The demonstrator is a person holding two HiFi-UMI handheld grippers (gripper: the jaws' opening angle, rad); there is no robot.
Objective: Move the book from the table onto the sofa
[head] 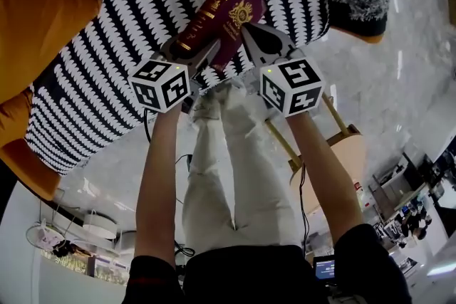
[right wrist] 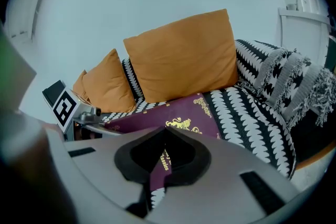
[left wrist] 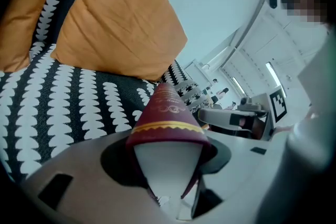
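Observation:
A maroon book (head: 222,19) with gold print hangs low over the black-and-white patterned sofa seat (head: 100,89), held from both sides. My left gripper (head: 187,52) is shut on its lower left corner by the spine; in the left gripper view the book (left wrist: 165,118) and its white page block fill the gap in the left gripper (left wrist: 168,157). My right gripper (head: 258,39) is shut on the book's right edge. In the right gripper view the cover (right wrist: 181,118) runs out from the closed right gripper (right wrist: 160,157) towards the sofa seat (right wrist: 247,118).
Orange cushions (head: 35,32) (right wrist: 184,55) lean against the sofa back. A fringed patterned throw (right wrist: 294,81) lies on the sofa's right end. A wooden stool (head: 335,153) stands on the marble floor by the person's white-trousered legs (head: 235,174).

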